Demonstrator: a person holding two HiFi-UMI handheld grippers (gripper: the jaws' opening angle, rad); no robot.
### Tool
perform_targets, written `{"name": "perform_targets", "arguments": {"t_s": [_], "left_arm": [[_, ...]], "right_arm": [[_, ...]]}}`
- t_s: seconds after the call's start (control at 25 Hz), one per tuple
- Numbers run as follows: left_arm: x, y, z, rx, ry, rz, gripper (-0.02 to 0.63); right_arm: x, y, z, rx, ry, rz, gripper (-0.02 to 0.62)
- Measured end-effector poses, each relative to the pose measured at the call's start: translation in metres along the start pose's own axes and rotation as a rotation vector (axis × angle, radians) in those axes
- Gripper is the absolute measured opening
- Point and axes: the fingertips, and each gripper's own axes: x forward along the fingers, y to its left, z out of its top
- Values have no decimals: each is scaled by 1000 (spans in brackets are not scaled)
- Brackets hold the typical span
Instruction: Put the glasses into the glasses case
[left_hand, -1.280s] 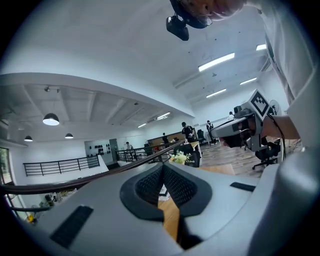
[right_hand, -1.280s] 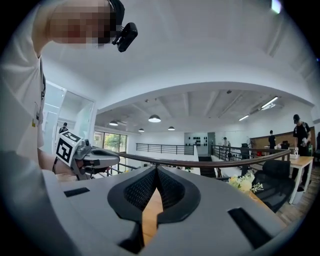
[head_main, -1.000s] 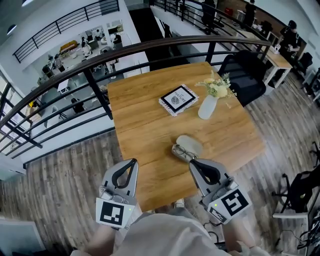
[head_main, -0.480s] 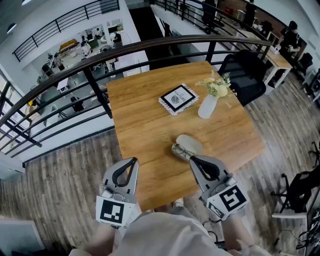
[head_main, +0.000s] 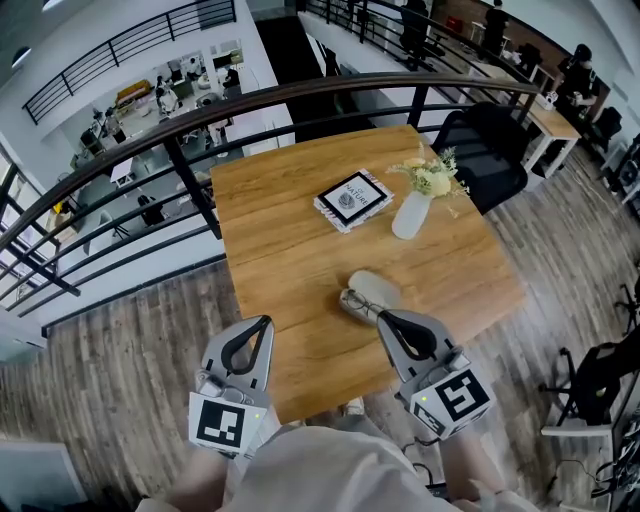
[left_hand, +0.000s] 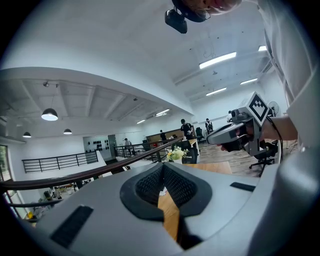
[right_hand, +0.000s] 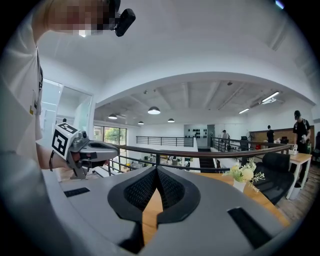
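Observation:
A pair of thin-framed glasses (head_main: 357, 303) lies on the wooden table (head_main: 300, 250) near its front edge, touching the grey oval glasses case (head_main: 376, 287) just behind it. My right gripper (head_main: 384, 317) hovers close in front of the glasses, its jaws shut with nothing between them (right_hand: 157, 168). Over the table's front left edge, away from the glasses, my left gripper (head_main: 264, 322) is also shut and empty (left_hand: 162, 165). Neither gripper view shows the glasses or the case.
A black-and-white book (head_main: 351, 199) and a white vase of flowers (head_main: 412, 213) stand further back on the table. A dark railing (head_main: 200, 115) curves behind it, with a black chair (head_main: 490, 150) at the right. The person's light clothing (head_main: 320, 470) fills the bottom.

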Motion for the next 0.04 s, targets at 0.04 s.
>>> {"name": "perform_targets", "arguments": {"t_s": [0.04], "left_arm": [[0, 1, 1, -1, -1, 1, 15]], "right_arm": [[0, 0, 1, -1, 0, -1, 25]]}}
